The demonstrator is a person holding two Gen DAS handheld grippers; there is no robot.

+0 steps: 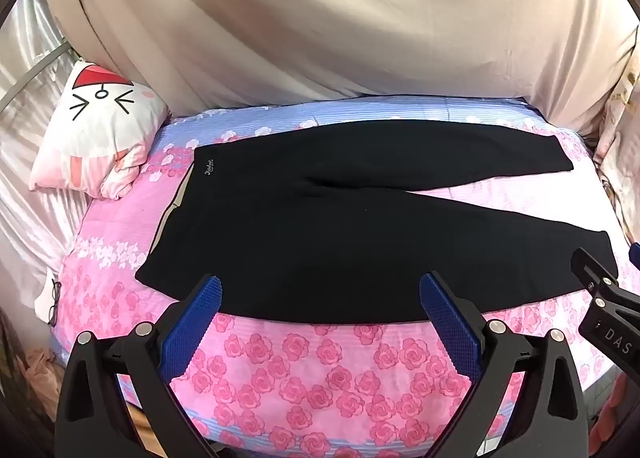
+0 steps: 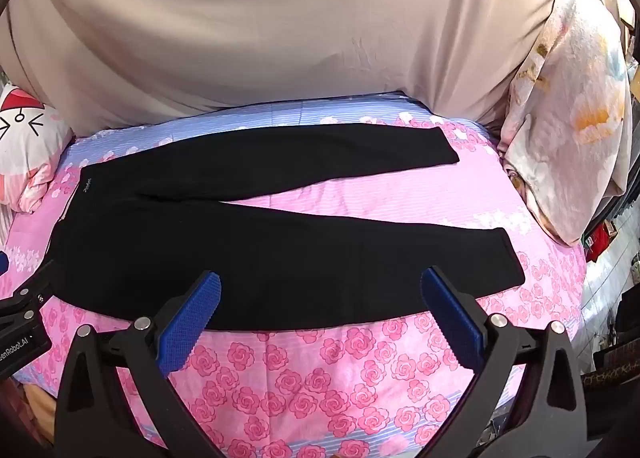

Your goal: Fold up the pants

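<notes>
A beige sheet (image 1: 320, 17) is hanging as the backdrop behind a bed covered by a pink rose-print bedspread (image 1: 320, 370) that is turning blue-striped at the far edge. The black pants (image 1: 320, 225) are lying flat and unfolded on that bedspread, waistband to the left, both legs running right and spreading apart toward the cuffs. A small pale logo (image 1: 209, 171) is showing near the waistband's far corner; I cannot read it.

I am holding my left gripper (image 1: 320, 294) over the near edge of the pants, jaws standing wide apart with nothing between the blue pads. My right gripper (image 2: 320, 294) is hovering likewise over the near leg, jaws spread wide and empty.

Writing: in the left wrist view, the right gripper's body is intruding at the right edge, lettered "DAS". In the right wrist view, the left gripper's body is lettered "enRobot.AI", partly cut off.

Left of the pants, a cartoon-face pillow (image 1: 100, 129) is resting; the left view shows it whole, plus eyeglasses (image 1: 54, 304) at the bedspread's left edge. Only the right view is showing fully the floral quilt (image 2: 568, 129) bundled right of the pants.
</notes>
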